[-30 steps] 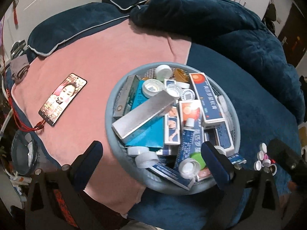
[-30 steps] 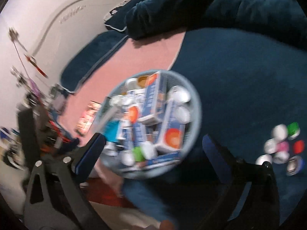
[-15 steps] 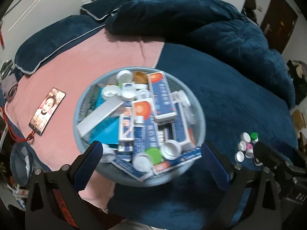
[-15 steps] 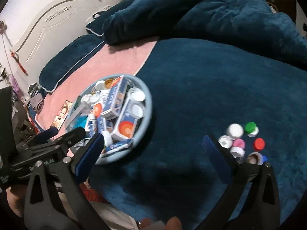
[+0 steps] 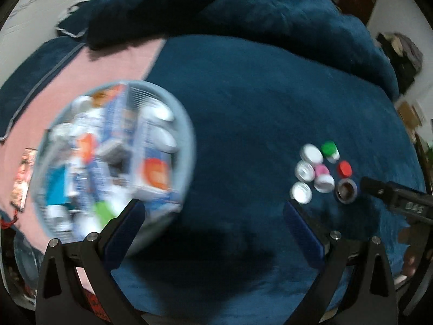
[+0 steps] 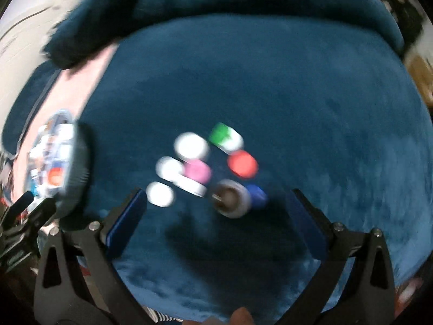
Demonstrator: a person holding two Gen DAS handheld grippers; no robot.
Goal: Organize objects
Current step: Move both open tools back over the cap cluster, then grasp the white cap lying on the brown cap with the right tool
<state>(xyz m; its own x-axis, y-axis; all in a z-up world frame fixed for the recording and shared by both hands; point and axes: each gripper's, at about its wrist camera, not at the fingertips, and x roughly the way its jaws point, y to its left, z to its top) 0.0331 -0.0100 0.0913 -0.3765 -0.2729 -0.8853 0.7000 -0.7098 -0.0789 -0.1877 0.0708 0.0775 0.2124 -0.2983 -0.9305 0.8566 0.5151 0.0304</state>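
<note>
A round grey basket (image 5: 186,135) full of boxes, tubes and caps sits on the bed at the left; it also shows in the right wrist view (image 6: 81,168). A cluster of loose bottle caps lies on the blue blanket: white (image 5: 311,153), green (image 5: 328,149), pink (image 5: 321,169), red (image 5: 344,168). In the right wrist view the caps (image 6: 194,170) lie just ahead of my open, empty right gripper (image 6: 216,216). My left gripper (image 5: 216,222) is open and empty over bare blanket between basket and caps. Both views are blurred.
A pink blanket (image 5: 108,70) covers the bed's left part, with a phone (image 5: 23,173) on it. A bunched dark blue duvet (image 5: 243,8) lies at the back. The right gripper's body (image 5: 397,200) shows at the right of the left wrist view.
Both grippers have swung right. The basket has slid to the left of both views, and the caps have come to the centre of the right wrist view.
</note>
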